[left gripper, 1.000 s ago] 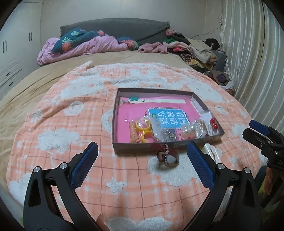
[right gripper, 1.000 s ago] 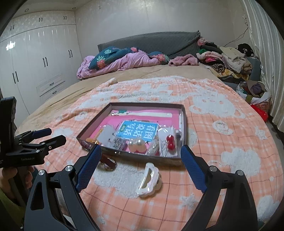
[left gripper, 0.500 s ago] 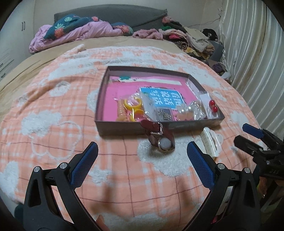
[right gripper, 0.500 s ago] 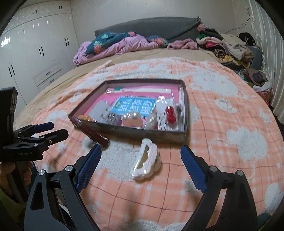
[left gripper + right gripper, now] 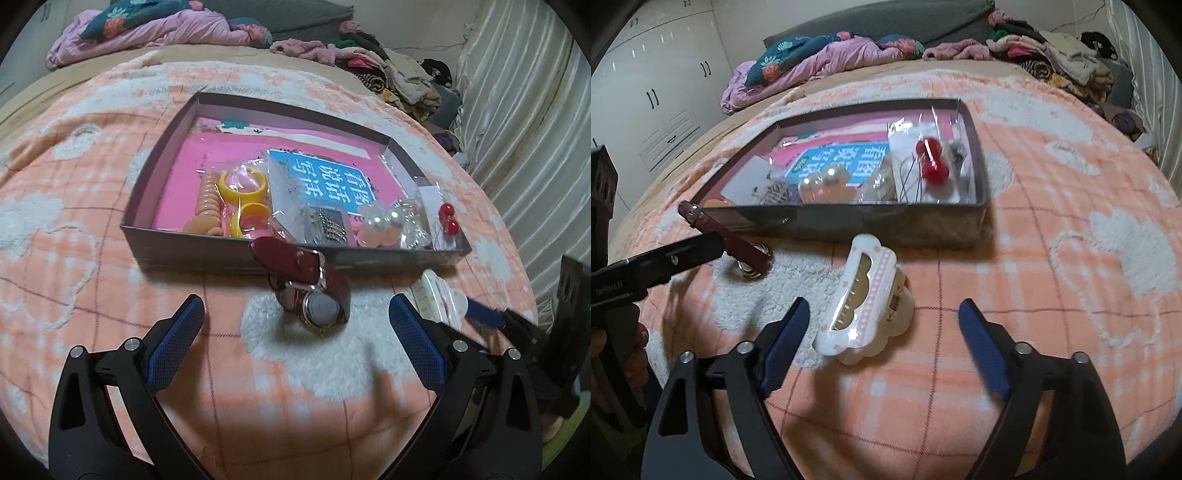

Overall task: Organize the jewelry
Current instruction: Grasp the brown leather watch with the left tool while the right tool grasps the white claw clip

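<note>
A dark shallow box (image 5: 236, 254) with a pink lining lies on the bed and holds bagged jewelry: yellow rings (image 5: 243, 184), pearl pieces (image 5: 384, 218), red bead earrings (image 5: 448, 219) and a blue card (image 5: 325, 181). A watch with a dark red strap (image 5: 317, 295) lies on the blanket against the box's near wall. My left gripper (image 5: 295, 339) is open just short of the watch. A white and pink hair claw (image 5: 864, 306) lies in front of the box. My right gripper (image 5: 882, 343) is open, with the claw between its fingers (image 5: 783, 343).
The orange and white checked blanket (image 5: 92, 258) covers the bed. Piled clothes (image 5: 1052, 55) and a pink quilt (image 5: 820, 59) lie at the far side. White wardrobes (image 5: 646, 92) stand on the left, a curtain (image 5: 535, 129) on the right.
Both grippers have moved forward and down toward the blanket. The watch now lies close before my left gripper, and the hair claw sits between my right gripper's fingers.
</note>
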The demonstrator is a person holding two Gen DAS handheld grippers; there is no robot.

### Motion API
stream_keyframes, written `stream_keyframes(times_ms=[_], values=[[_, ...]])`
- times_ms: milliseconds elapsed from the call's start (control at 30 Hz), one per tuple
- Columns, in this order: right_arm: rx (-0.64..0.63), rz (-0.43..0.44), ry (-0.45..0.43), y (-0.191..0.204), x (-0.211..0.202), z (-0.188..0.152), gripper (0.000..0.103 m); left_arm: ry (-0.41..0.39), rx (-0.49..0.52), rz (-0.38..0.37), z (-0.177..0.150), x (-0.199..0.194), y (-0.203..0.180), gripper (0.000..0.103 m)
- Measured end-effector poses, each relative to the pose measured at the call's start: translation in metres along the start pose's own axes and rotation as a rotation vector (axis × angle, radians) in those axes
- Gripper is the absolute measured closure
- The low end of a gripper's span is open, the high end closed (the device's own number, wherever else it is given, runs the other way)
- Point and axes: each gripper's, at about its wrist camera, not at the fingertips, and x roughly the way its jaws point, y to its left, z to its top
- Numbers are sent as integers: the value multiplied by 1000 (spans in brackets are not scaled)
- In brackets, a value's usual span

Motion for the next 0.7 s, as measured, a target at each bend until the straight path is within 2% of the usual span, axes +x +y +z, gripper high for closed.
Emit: stream_keyframes(times_ms=[100,233,300,333,367,500,567,700], values=[[8,-11,-14,0,4,0,33,2,-6,-5,2,7,-1,10],[-11,4,-27,3,5,-1,50,5,-5,1,2,14,-2,12],[-24,3,-39,6,4,-1,55,-2,-3,7,2,15,-1,19],[-24,9,-44,6,3,-1,60,-7,2,17,2,16,-2,25],[-24,13,-52,6,1,-1,62,-10,4,24,2,17,-2,31],[-25,26,-57,8,-1,-1,62,-16,1,23,1,19,-2,46],[-26,35,-57,9,-2,-2,62,-18,12,-1,1,17,-3,66],[-39,43,-59,13,-5,-4,62,-30,44,-26,1,11,-8,74]])
